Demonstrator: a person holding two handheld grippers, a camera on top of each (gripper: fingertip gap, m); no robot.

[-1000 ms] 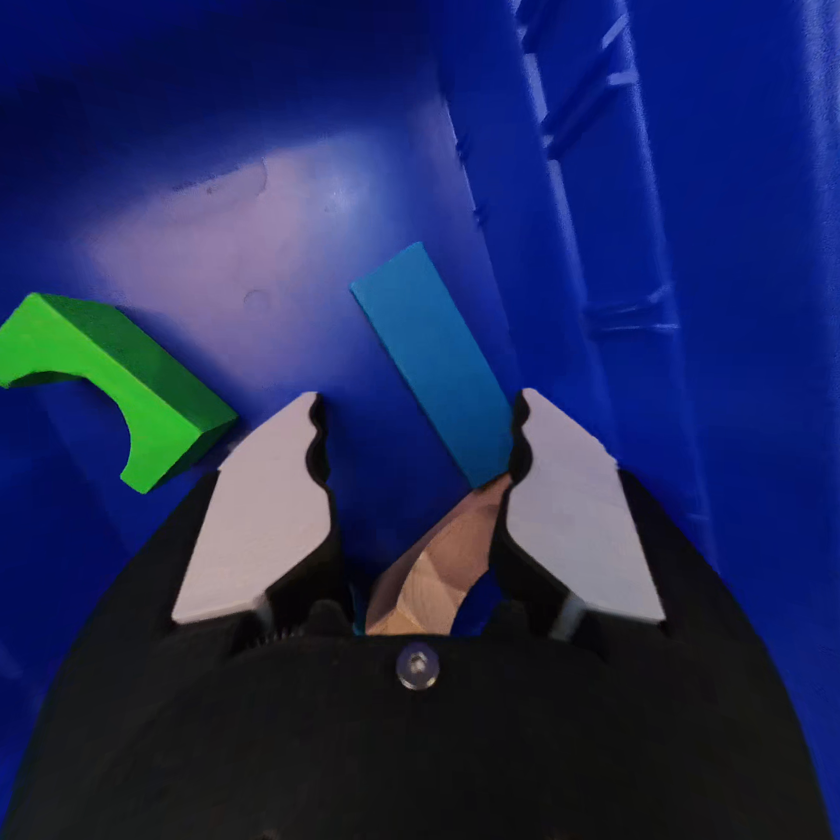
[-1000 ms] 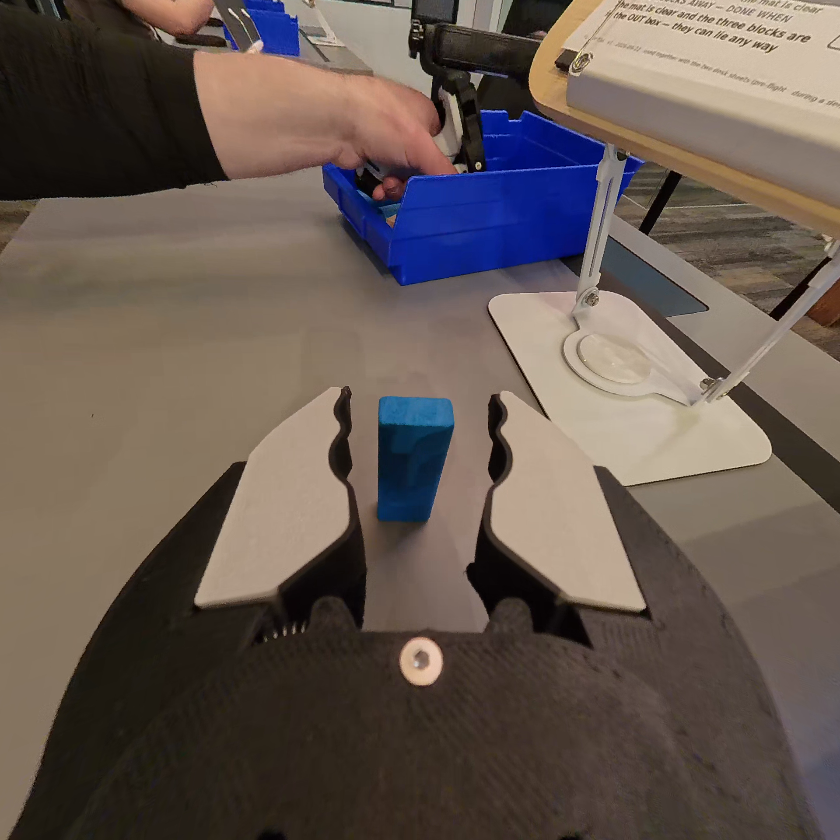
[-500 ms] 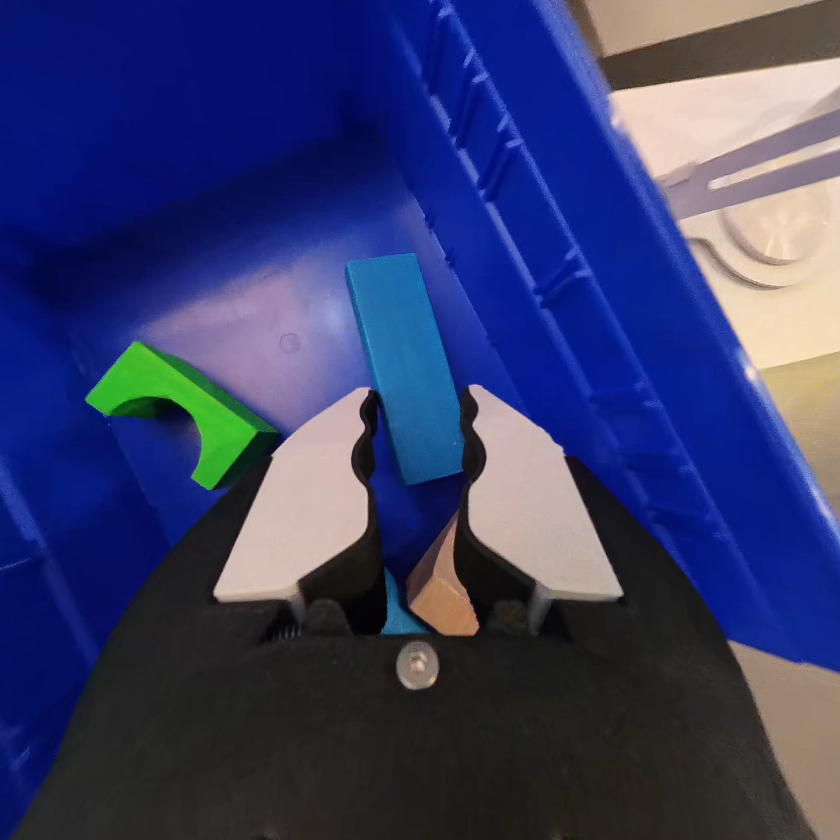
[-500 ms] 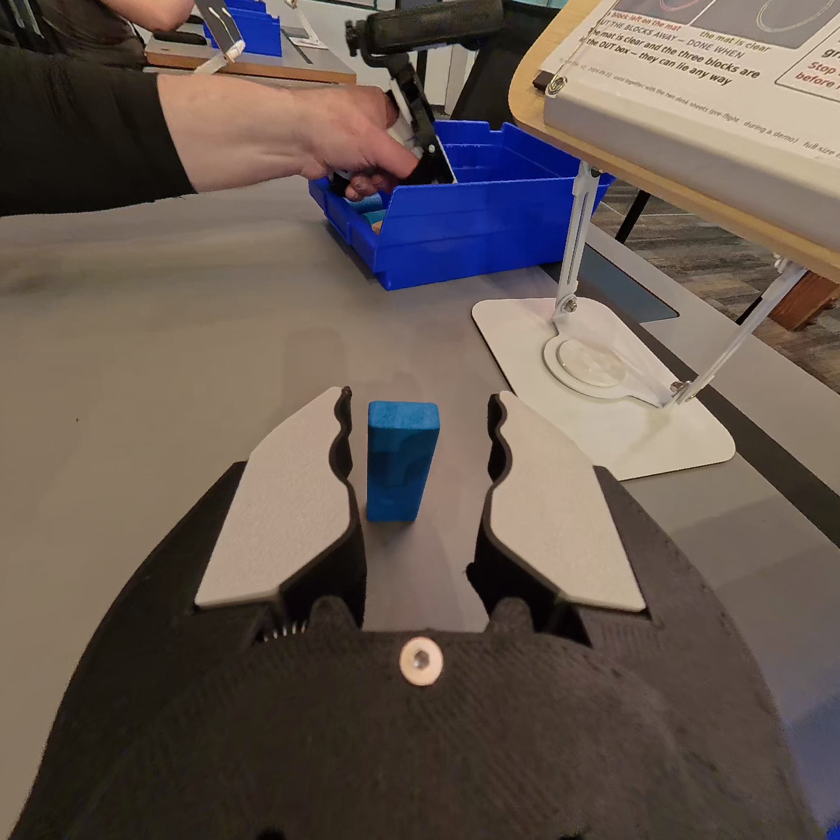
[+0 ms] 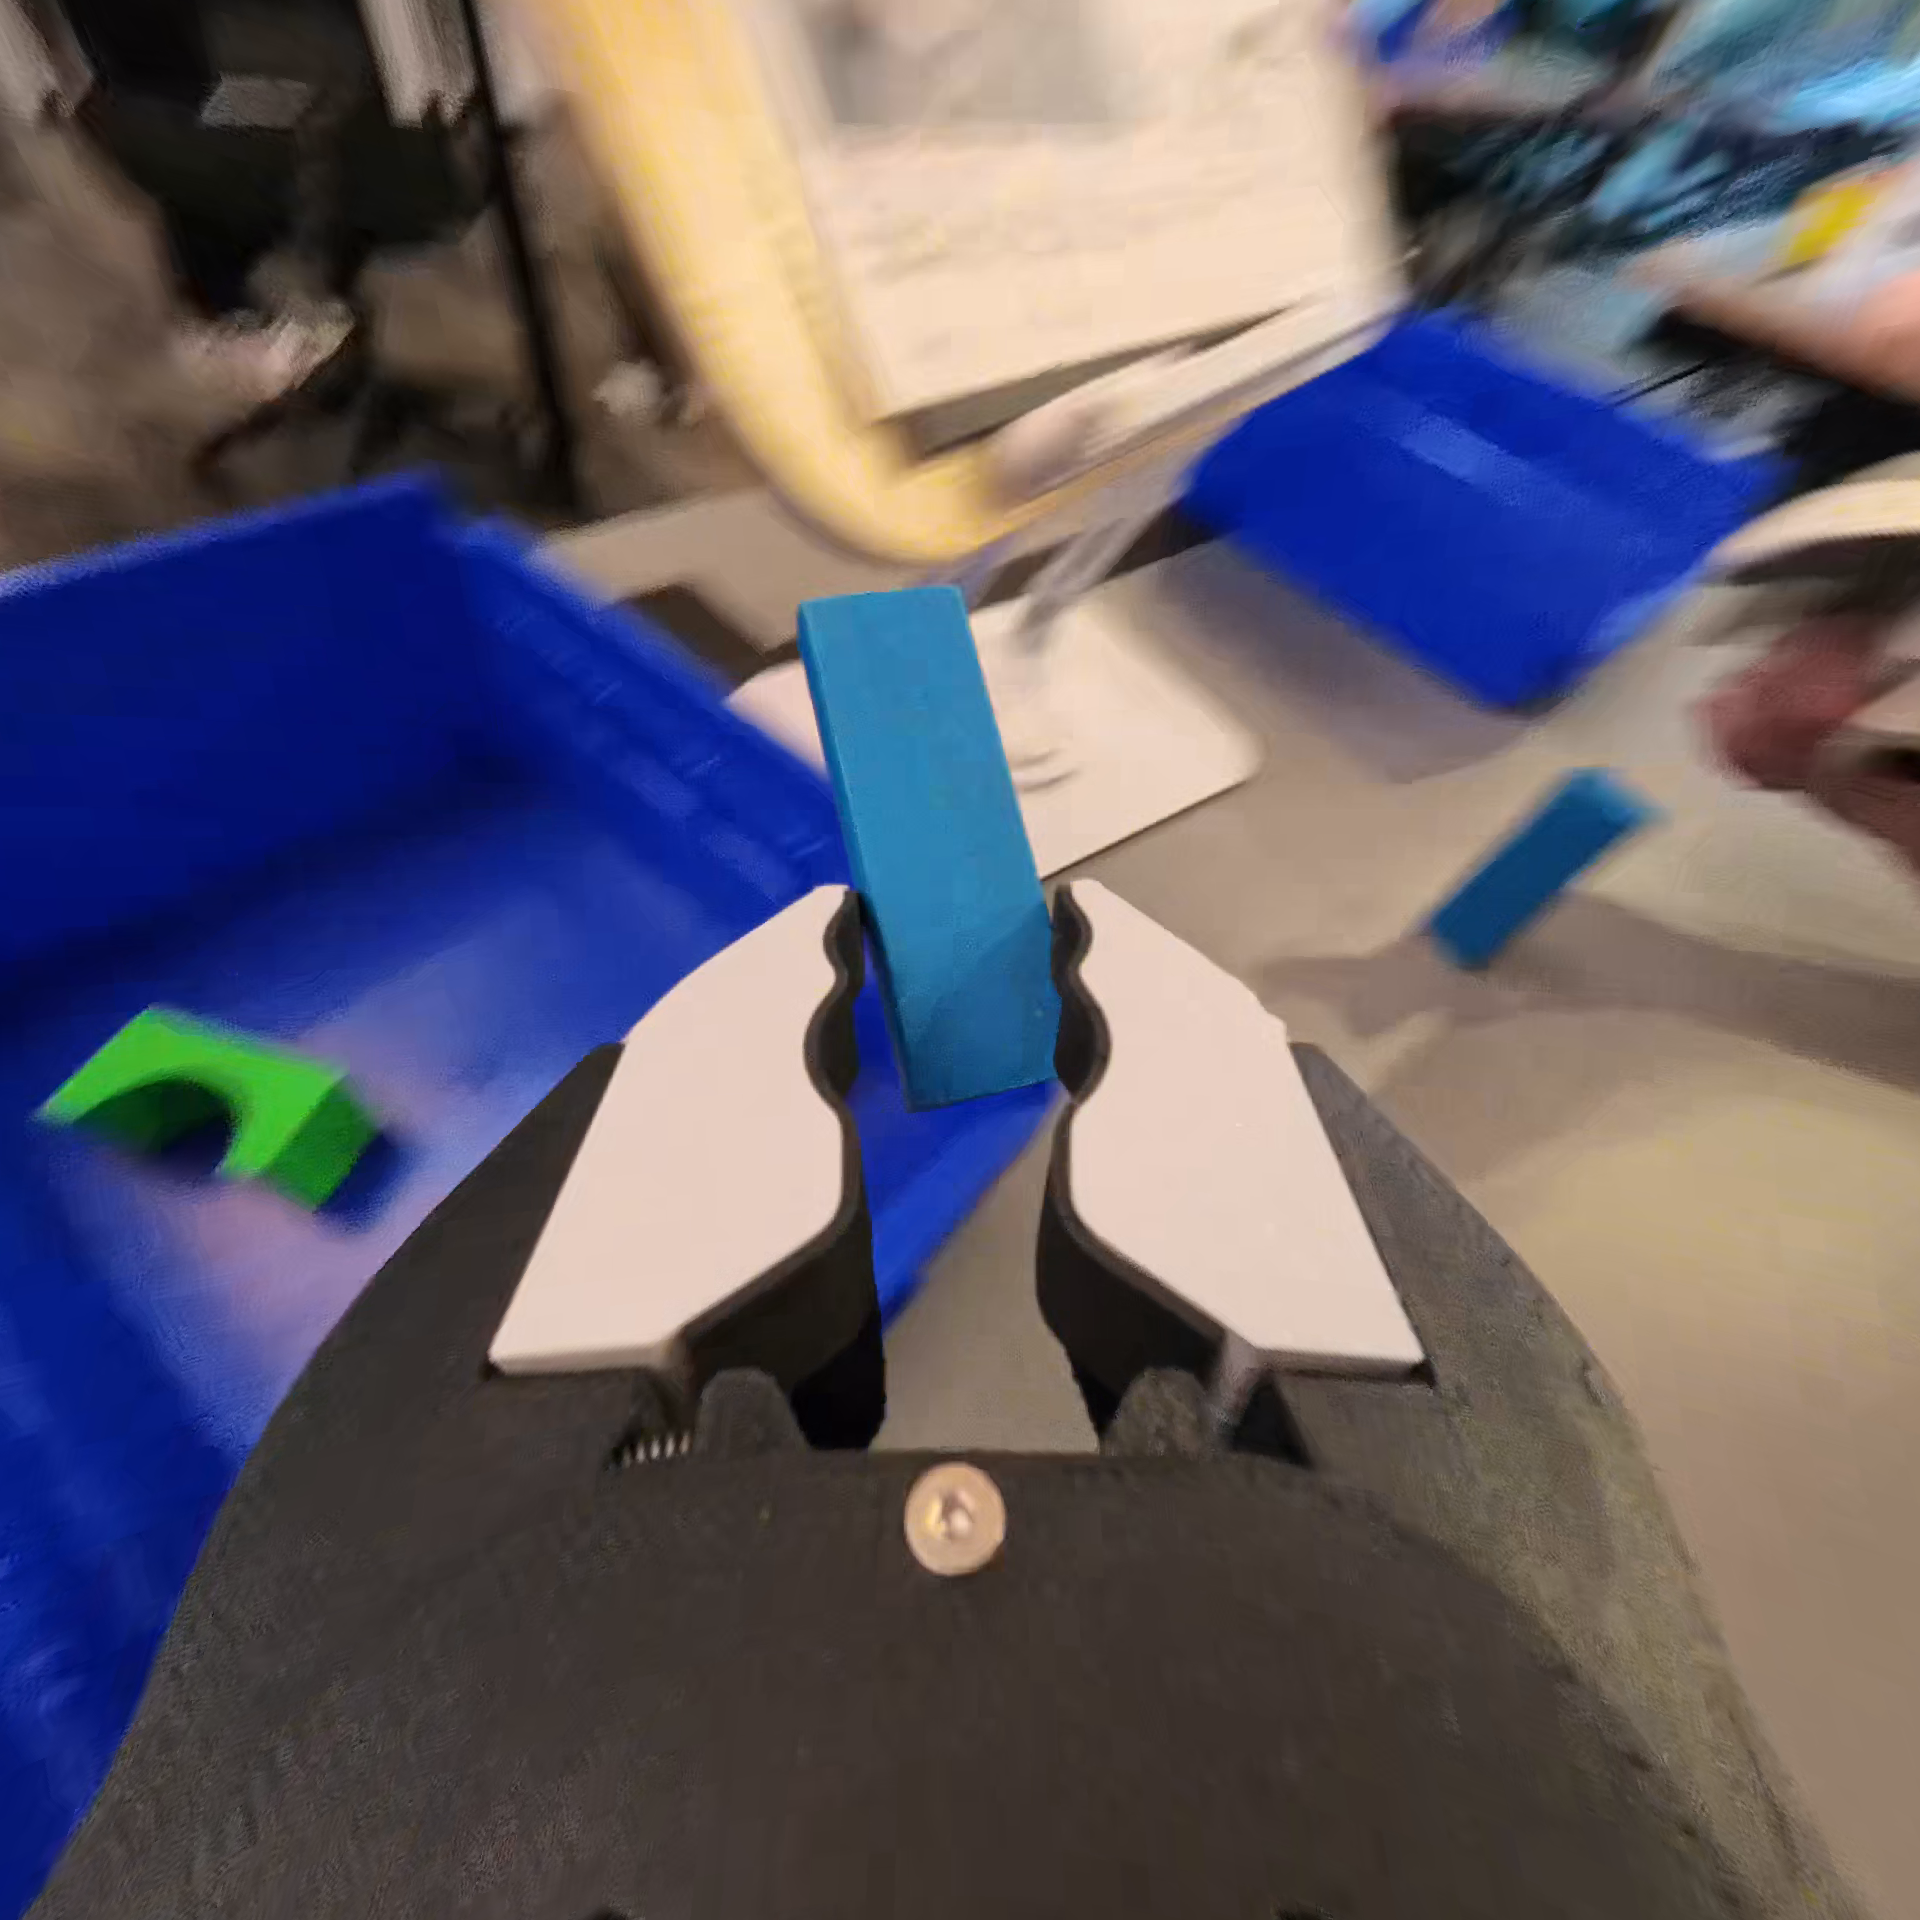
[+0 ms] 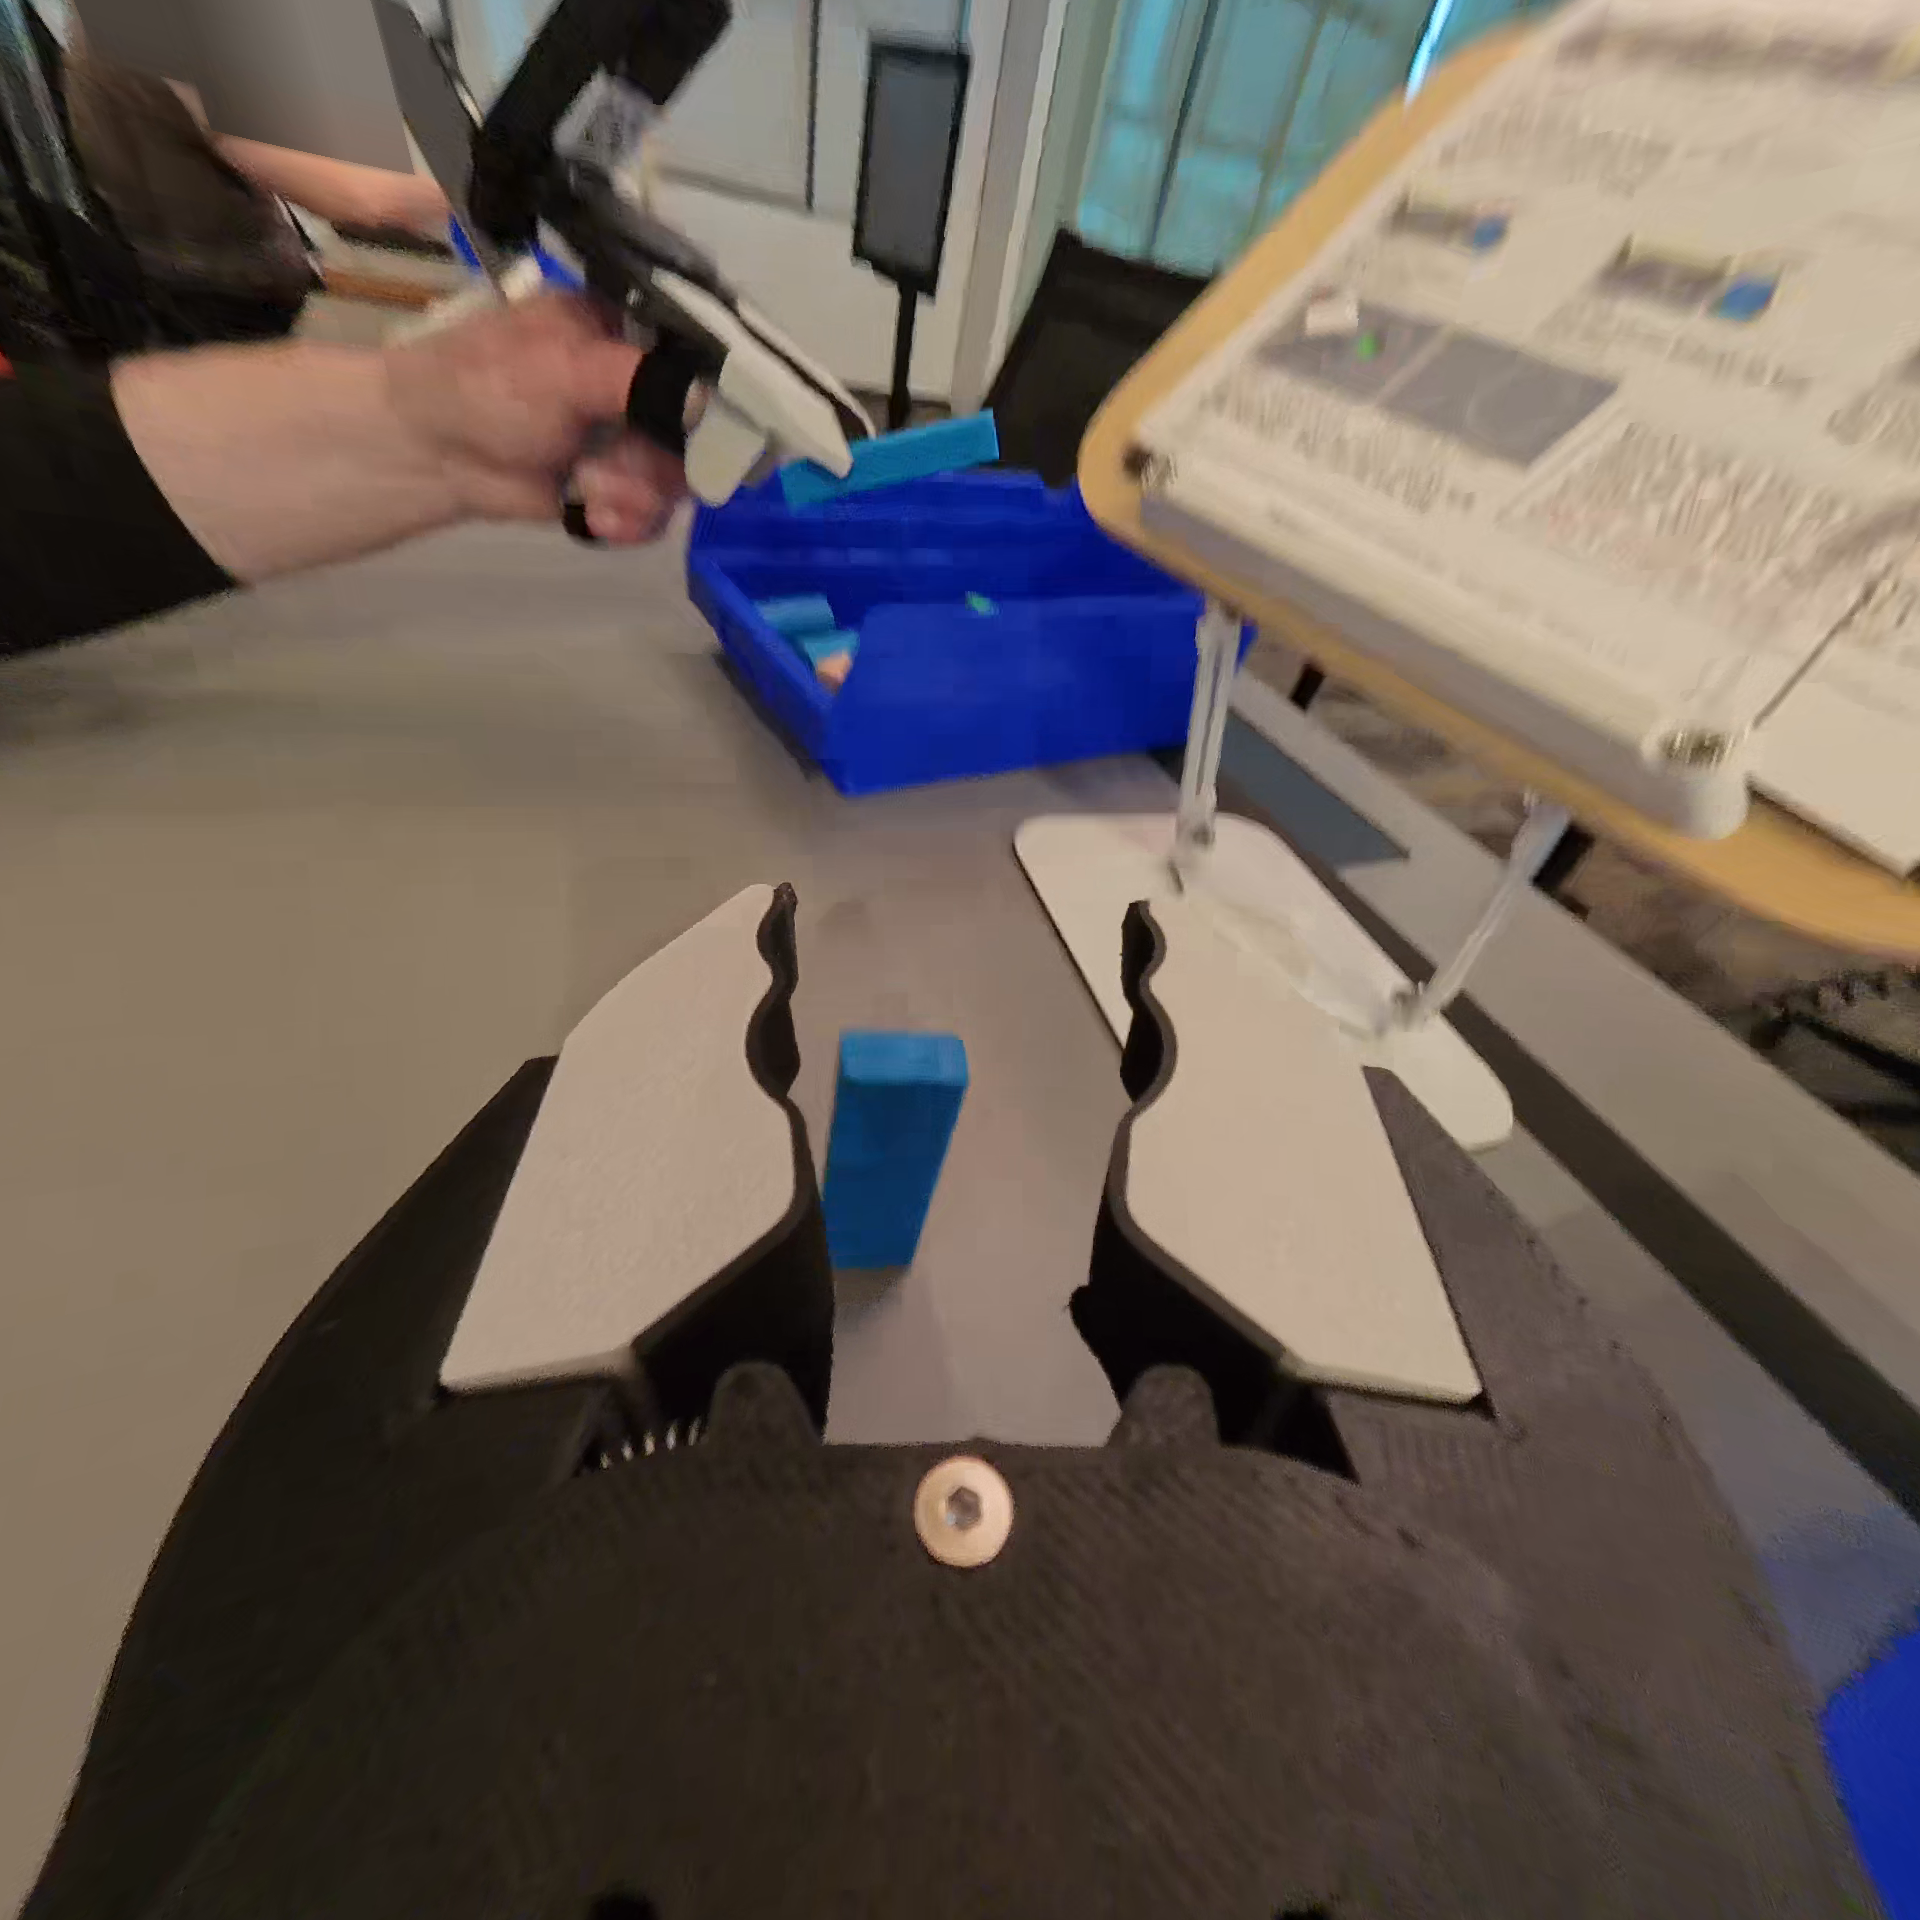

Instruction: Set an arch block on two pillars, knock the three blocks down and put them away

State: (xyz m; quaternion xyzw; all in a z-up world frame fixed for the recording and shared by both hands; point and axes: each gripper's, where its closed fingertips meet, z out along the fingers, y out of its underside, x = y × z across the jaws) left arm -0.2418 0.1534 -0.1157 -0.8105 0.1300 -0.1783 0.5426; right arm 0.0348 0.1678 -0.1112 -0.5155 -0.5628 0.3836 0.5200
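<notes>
Two blue bins are sitting on the grey table (image 6: 312, 883): the near bin (image 6: 997, 686) is holding the green arch (image 5: 208, 1101) and some other blocks, a second bin (image 5: 1475, 540) is lying further off, blurred. Left gripper (image 5: 956, 997) is pinching one blue pillar (image 5: 925, 831), lifted above the near bin's rim. Right gripper (image 6: 961, 997) is hovering with fingers spread around the other pillar (image 6: 894, 1143), which is standing upright on the table, untouched.

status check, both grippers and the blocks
Left gripper shut on blue block, above bin. Right gripper open around standing blue pillar. Nothing in the way.
</notes>
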